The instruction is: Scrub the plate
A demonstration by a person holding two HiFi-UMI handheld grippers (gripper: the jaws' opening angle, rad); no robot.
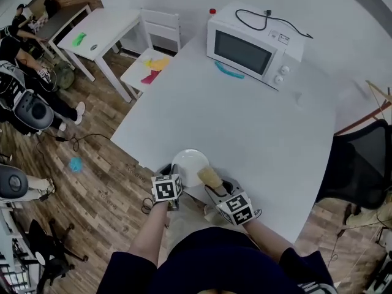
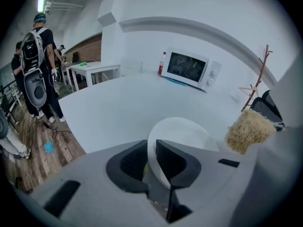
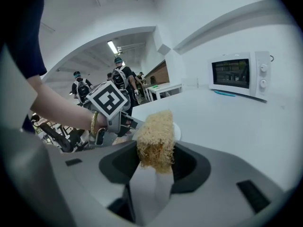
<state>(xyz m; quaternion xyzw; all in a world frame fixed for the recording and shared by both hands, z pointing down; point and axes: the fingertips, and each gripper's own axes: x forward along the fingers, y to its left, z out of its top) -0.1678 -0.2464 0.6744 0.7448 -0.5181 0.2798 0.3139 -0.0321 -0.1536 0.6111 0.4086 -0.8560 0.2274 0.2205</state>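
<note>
The white worktop [image 1: 257,127] fills most of what we see from the head view. To its left, on the wooden floor [image 1: 92,182], stand a small white table [image 1: 104,29] and a white chair [image 1: 153,63] with coloured bits on its seat. People [image 2: 35,70] stand further off on that side. A white microwave [image 1: 248,48] sits at the far end of the worktop with a black cord [image 1: 263,20] coiled on top, a teal thing [image 1: 229,71] lying just in front of it and a red-capped bottle [image 1: 212,11] behind its left corner.

The white plate [image 1: 188,163] is at the worktop's near edge, close to the left corner and right in front of us. Whether it rests flat or is lifted a little, we cannot tell.

Our left hand-held gripper [image 2: 151,148] is clamped on the plate's near rim, one jaw on each face of it. Our right hand-held gripper [image 3: 155,160] is closed on a straw-coloured scrubber [image 3: 155,143], which sticks up from between its jaws. In the head view the scrubber is just beside the plate's right rim. We cannot tell whether it touches.
</note>
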